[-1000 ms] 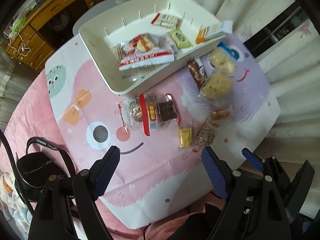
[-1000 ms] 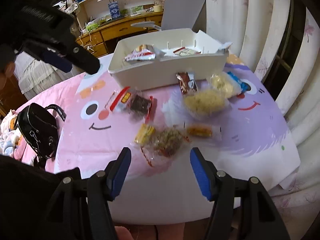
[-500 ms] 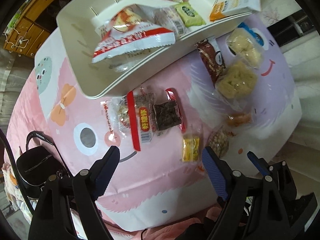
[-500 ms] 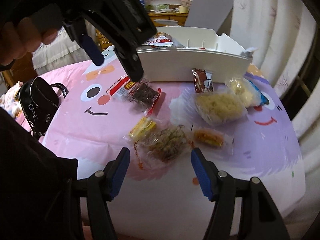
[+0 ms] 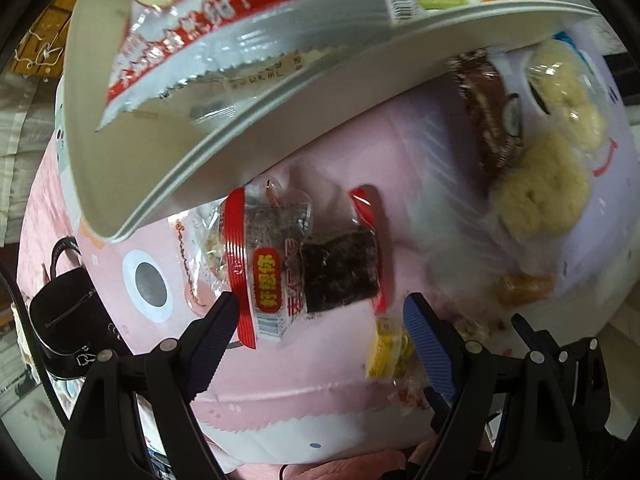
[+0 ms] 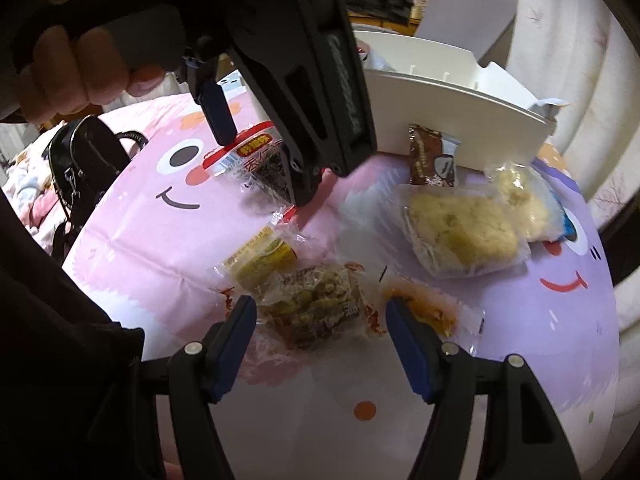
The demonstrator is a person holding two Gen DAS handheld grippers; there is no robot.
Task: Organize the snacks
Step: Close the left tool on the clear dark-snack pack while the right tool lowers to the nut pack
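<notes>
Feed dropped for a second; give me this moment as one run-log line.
left hand-held gripper: open, over red-banded dark snack pack | right hand-held gripper: open, straddling nut snack pack | white bin: holds some snacks | nothing gripped

— What has been moved relative to the dark snack packet point(image 5: 340, 272)?
— The left gripper point(image 5: 320, 316) has been lowered until the packet is straddled; the right gripper point(image 6: 320, 320) has been brought nearer too.

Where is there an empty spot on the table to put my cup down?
The near strip of the cloth, in front of the nut snack and orange snack, is bare. So is the smiling mouth patch beside the black bag. It is crowded in front of the white tray, where packets lie close together.
</notes>
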